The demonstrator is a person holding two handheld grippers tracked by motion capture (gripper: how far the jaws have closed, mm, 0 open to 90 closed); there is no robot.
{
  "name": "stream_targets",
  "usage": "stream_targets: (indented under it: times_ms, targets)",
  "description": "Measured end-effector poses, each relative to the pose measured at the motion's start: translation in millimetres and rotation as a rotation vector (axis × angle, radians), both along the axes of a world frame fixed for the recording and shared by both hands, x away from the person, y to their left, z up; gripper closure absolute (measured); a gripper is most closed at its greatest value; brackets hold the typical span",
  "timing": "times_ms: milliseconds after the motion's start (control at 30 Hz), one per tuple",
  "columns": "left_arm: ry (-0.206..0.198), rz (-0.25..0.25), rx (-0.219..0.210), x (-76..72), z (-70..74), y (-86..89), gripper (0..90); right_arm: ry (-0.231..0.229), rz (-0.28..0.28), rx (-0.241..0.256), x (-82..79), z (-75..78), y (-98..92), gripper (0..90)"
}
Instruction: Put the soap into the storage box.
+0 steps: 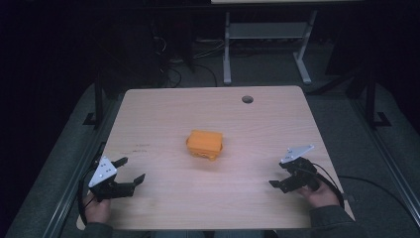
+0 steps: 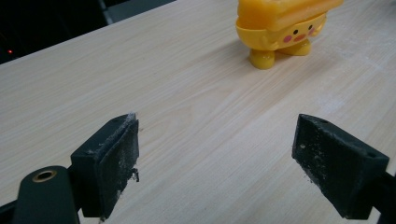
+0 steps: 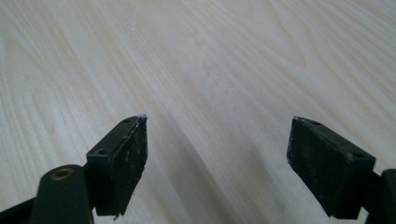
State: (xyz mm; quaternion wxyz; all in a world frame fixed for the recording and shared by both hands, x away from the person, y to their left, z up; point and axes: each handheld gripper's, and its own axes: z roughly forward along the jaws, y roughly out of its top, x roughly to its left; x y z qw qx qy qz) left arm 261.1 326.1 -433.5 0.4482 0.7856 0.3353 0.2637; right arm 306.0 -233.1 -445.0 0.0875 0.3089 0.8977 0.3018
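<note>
An orange-yellow plastic box (image 1: pixel 204 145) with a cartoon face and small feet stands at the middle of the wooden table (image 1: pixel 163 109). In the left gripper view the box (image 2: pixel 280 28) is ahead and to the upper right, well beyond the jaws. My left gripper (image 1: pixel 131 170) rests near the front left of the table, open, with nothing between its jaws (image 2: pixel 217 154). My right gripper (image 1: pixel 278 173) sits at the front right, open as well, over bare wood (image 3: pixel 217 158).
A round cable hole (image 1: pixel 247 99) lies near the table's far right edge. Behind the table stands a white desk frame (image 1: pixel 267 44) on a grey floor with cables. A dark cable (image 1: pixel 376 186) trails off from the right gripper.
</note>
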Motion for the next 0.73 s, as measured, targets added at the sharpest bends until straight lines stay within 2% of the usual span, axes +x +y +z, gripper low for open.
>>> stream_targets:
  times_ms: [133, 300, 467, 633, 733]
  targets:
    - [-0.004, -0.001, 0.004, -0.4, 0.7, 0.3, 13.9, -0.018, -0.010, 0.003, -8.5, -2.8, -3.6, 19.6]
    - [-0.004, -0.002, -0.001, -1.0, 1.1, -0.7, 13.9, -0.047, -0.040, 0.045, -26.5, -7.0, -11.8, 18.7]
    - [-0.003, -0.007, -0.001, 0.1, 2.0, -1.1, 13.9, -0.074, -0.054, 0.045, -43.0, -10.8, -12.0, 18.3]
    - [-0.001, -0.009, -0.003, -0.2, 2.4, -1.2, 13.9, -0.137, -0.072, 0.062, -48.8, -7.0, -14.3, 18.2]
    - [0.000, -0.007, -0.006, 0.0, 2.4, -0.8, 13.9, -0.125, -0.080, 0.074, -47.0, -8.6, -16.1, 18.2]
